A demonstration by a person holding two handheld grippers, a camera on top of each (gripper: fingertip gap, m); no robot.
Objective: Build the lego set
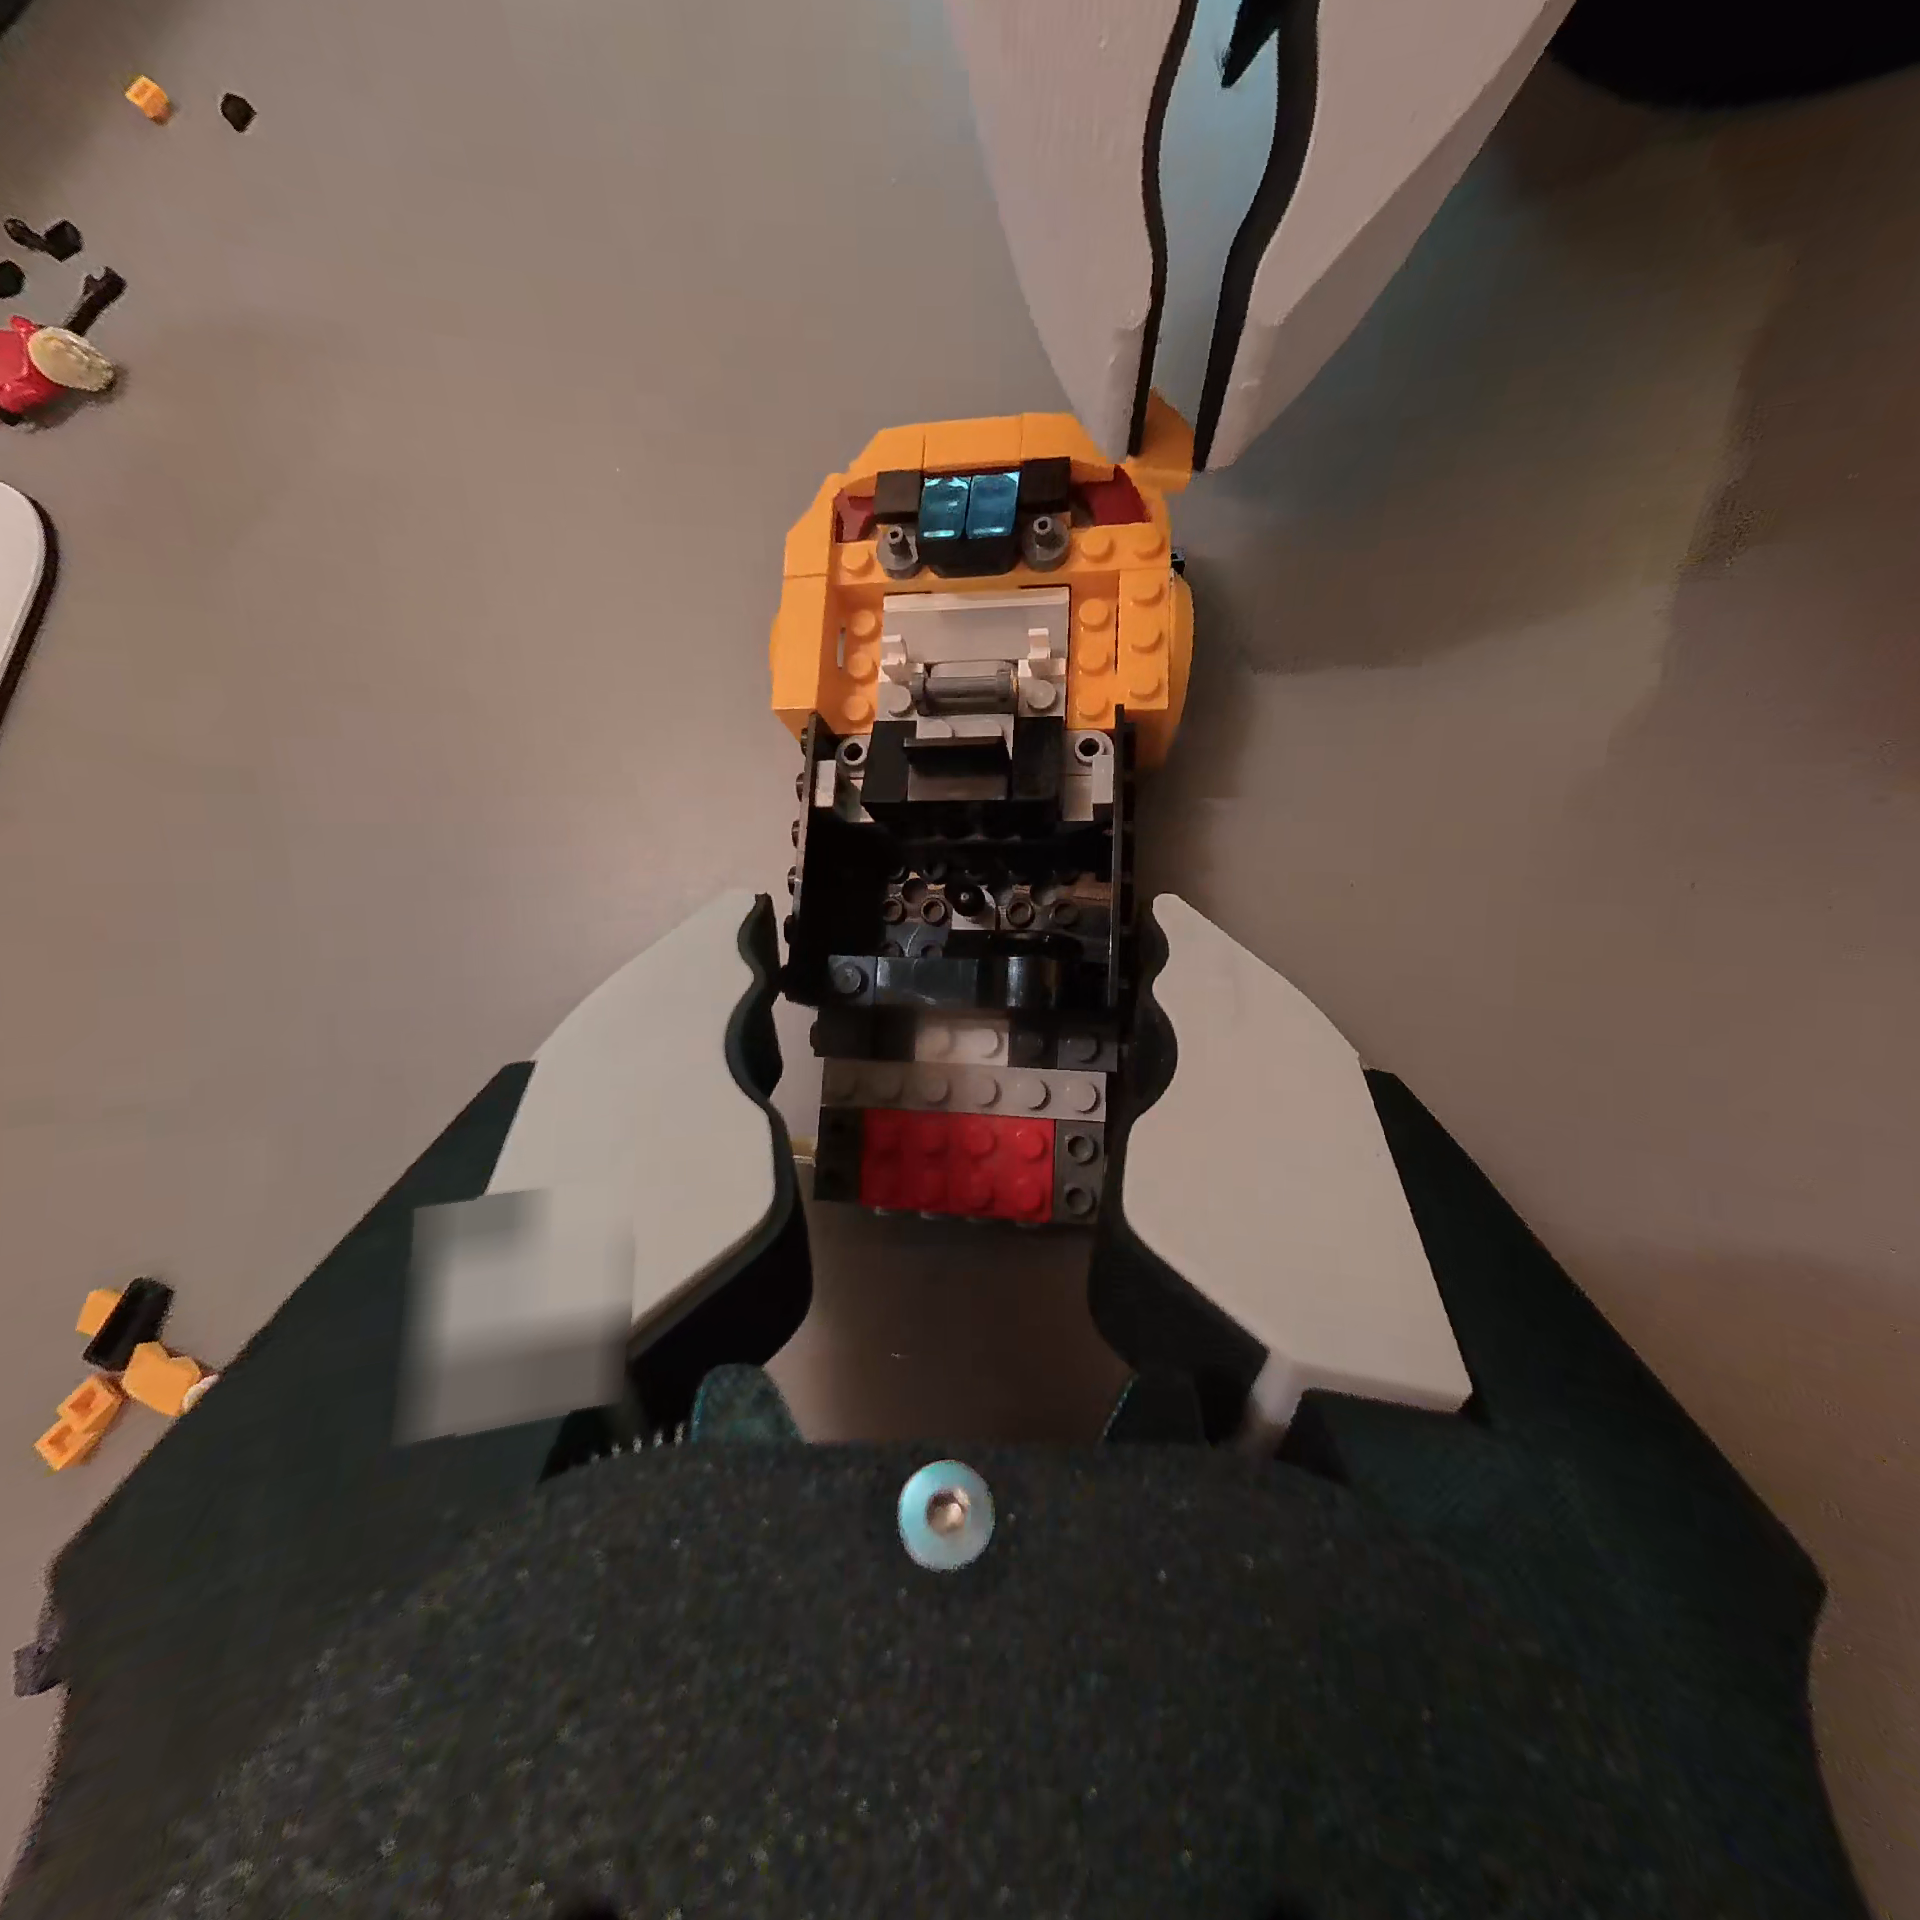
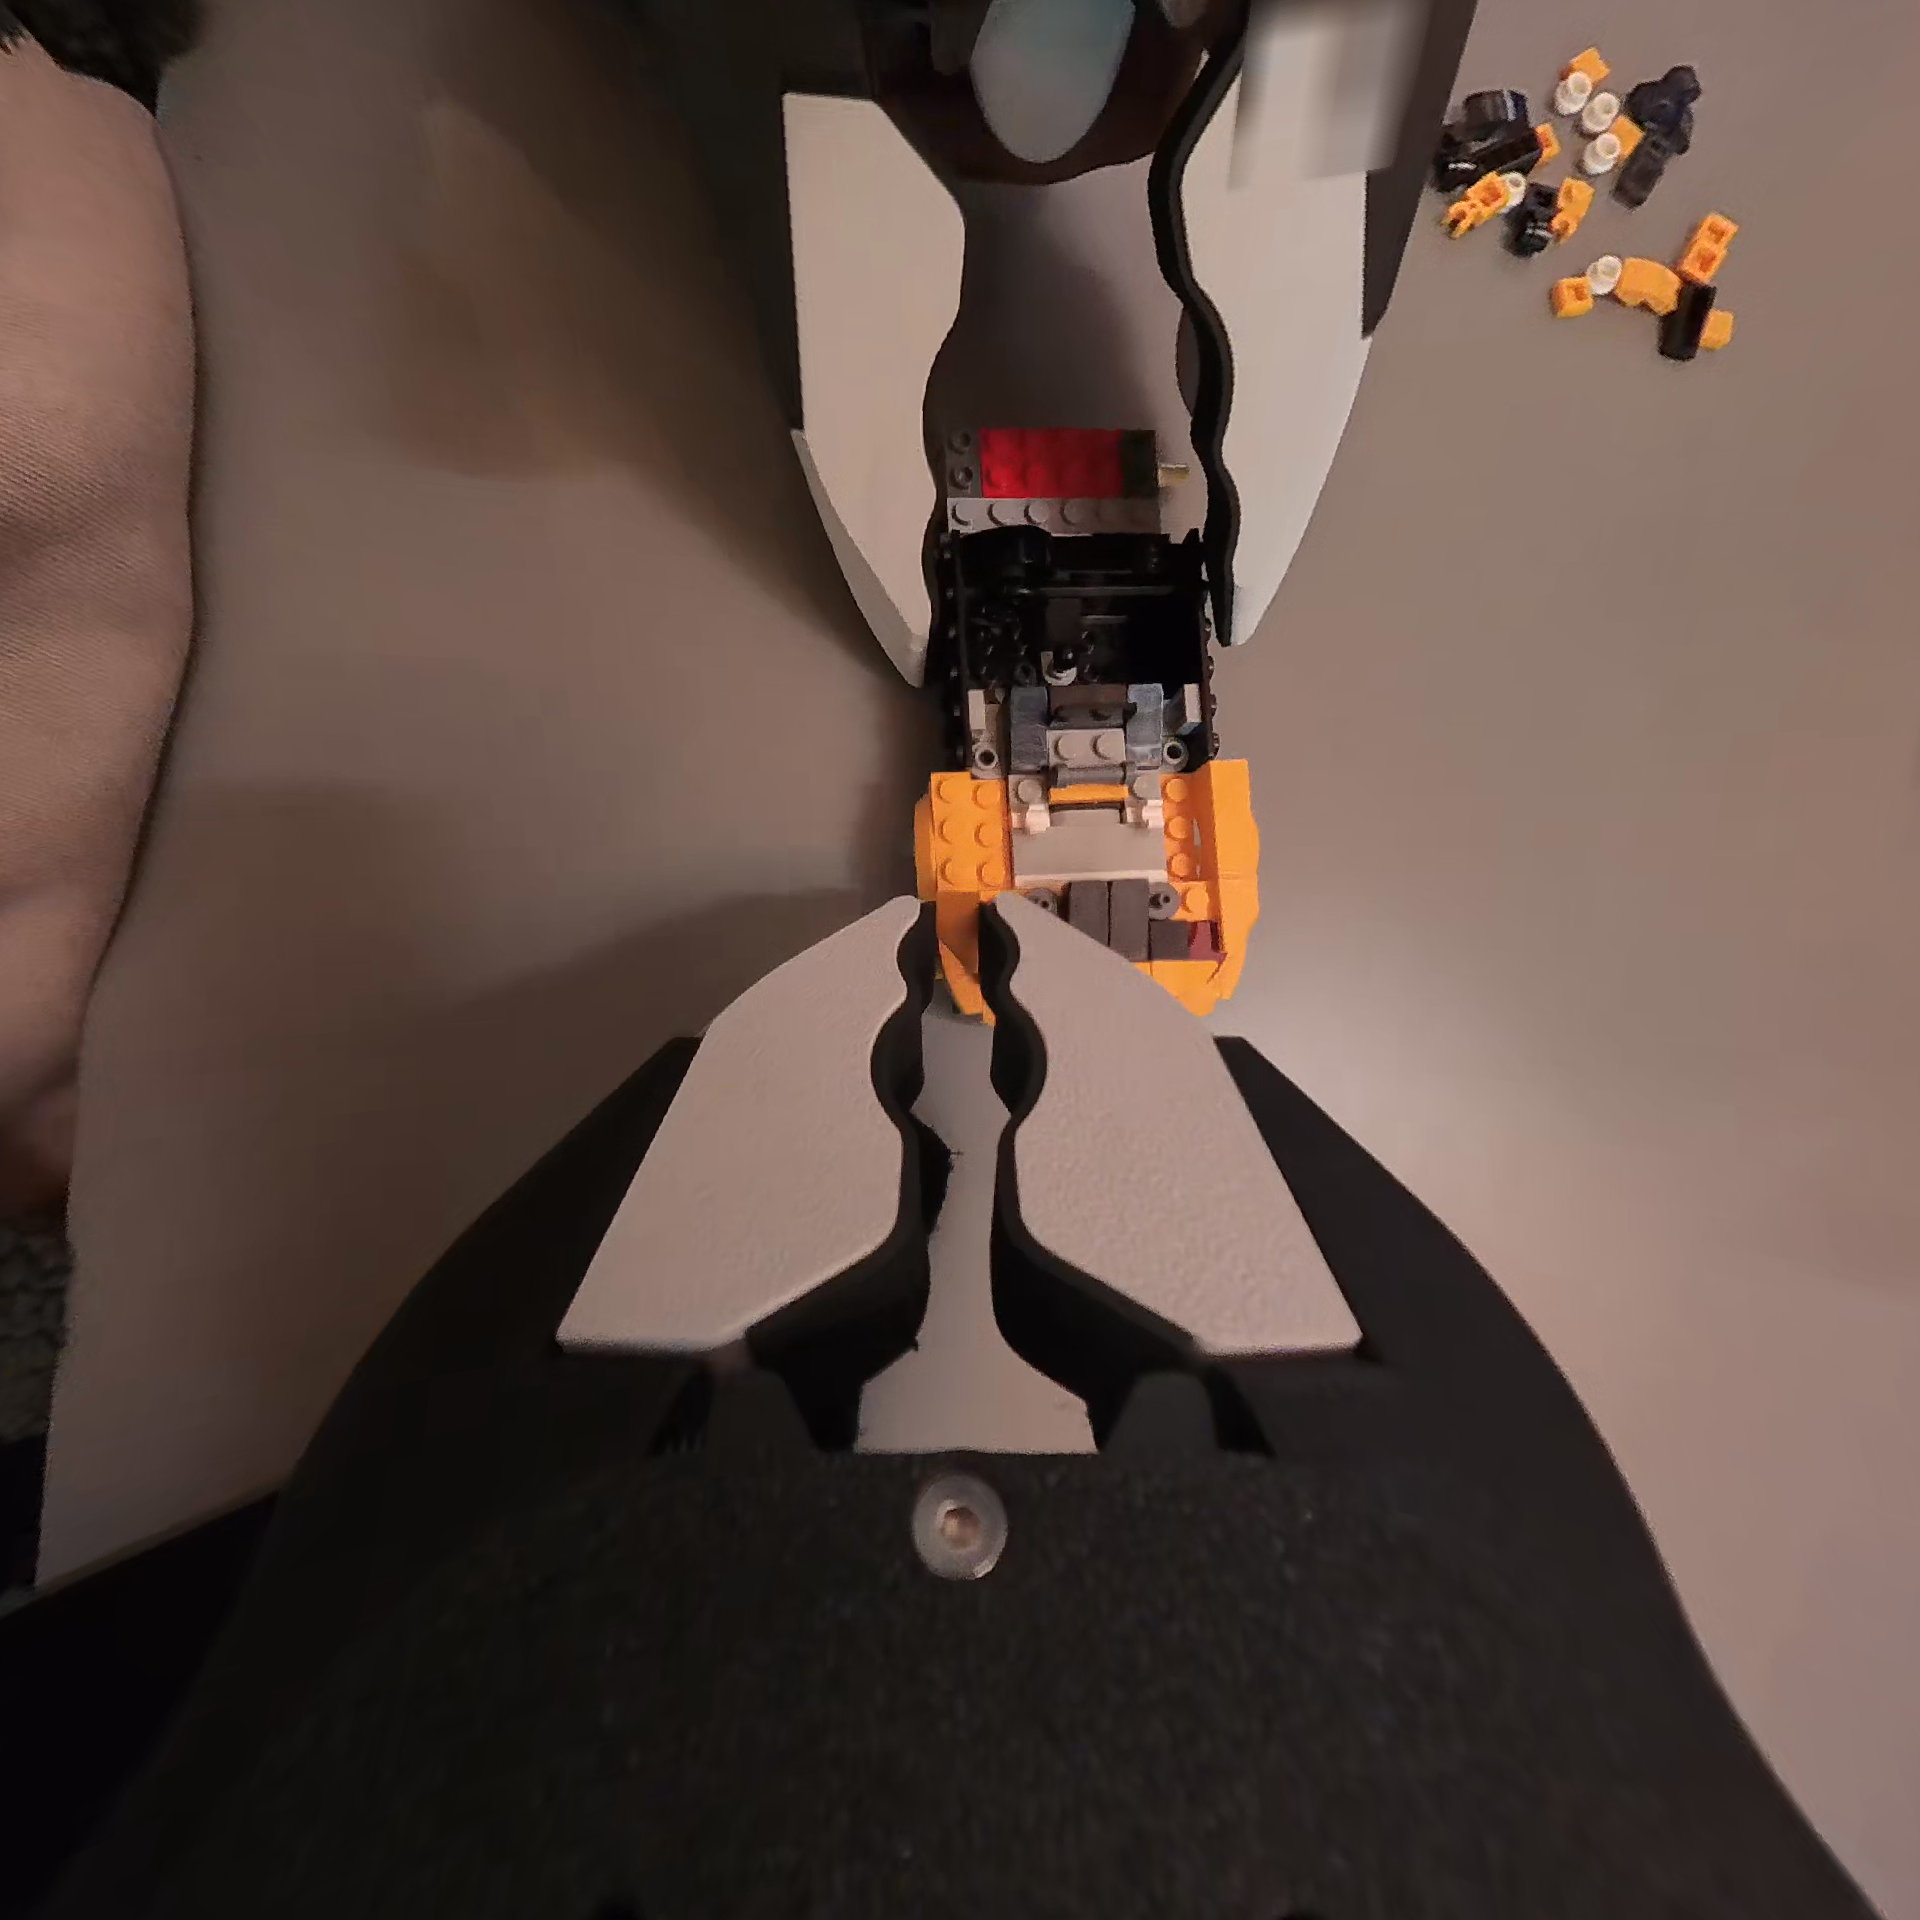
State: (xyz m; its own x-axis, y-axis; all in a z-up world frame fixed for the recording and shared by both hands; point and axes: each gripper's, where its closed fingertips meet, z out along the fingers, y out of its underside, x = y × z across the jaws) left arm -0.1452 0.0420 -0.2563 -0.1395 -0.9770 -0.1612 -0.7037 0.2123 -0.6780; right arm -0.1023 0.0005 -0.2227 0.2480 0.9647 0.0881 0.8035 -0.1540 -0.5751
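Observation:
A partly built lego car (image 1: pixel 971 665) lies on the grey table, with an orange end, a black middle and a red and grey end. My left gripper (image 1: pixel 961 935) is shut on its black middle section, one finger on each side. It shows at the top of the right wrist view (image 2: pixel 1075 649), around the car (image 2: pixel 1081 831). My right gripper (image 2: pixel 956 914) is shut on a small orange brick (image 2: pixel 961 961) at a corner of the car's orange end. In the left wrist view the right gripper (image 1: pixel 1174 452) comes in from the top right with the orange brick (image 1: pixel 1169 436) touching that end.
Loose orange, black and white pieces (image 2: pixel 1590 187) lie at the far right of the table. More orange and black pieces (image 1: pixel 114 1371) lie at the left, with a red piece (image 1: pixel 31 374) and small black bits (image 1: pixel 62 244) farther up. A person's sleeve (image 2: pixel 83 520) is at the left.

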